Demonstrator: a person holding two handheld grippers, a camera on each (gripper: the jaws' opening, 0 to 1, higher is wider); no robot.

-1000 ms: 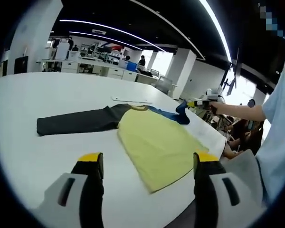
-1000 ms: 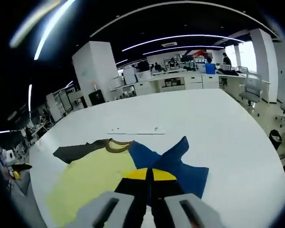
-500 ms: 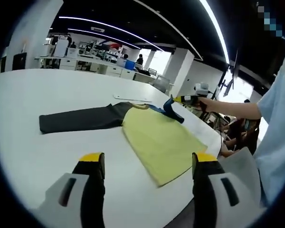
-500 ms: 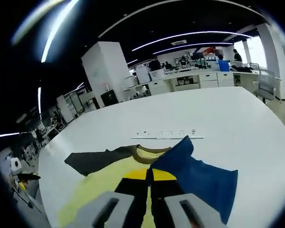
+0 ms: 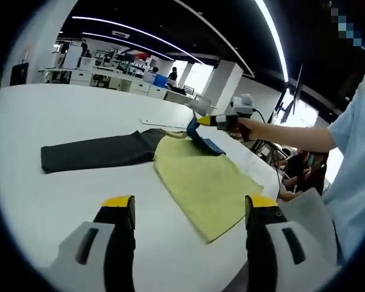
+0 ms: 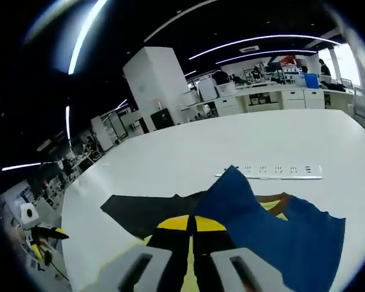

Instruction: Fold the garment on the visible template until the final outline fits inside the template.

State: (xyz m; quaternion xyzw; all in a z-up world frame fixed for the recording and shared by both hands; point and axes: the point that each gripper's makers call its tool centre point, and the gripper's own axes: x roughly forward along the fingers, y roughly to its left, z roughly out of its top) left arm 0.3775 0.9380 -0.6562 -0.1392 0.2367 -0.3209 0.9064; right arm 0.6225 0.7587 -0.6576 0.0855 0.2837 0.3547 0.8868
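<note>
Shirt (image 5: 201, 176) laid flat on white table (image 5: 67, 115). Blue sleeve (image 6: 255, 213) clamped in right gripper (image 6: 191, 223), lifted over yellow body. Left gripper (image 5: 188, 204) held apart, idle above near table edge. Risk: sleeve slipped from clamp or dropped bunched, outline left too wide.

The right hand-held gripper (image 6: 192, 222) is clamped shut on fabric; the left hand-held gripper (image 5: 186, 202) gapes wide.

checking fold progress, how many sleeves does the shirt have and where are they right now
2. The dark sleeve lies flat on the white table, stretched away from the yellow body. The blue sleeve is lifted, pinched in the right gripper.
</note>
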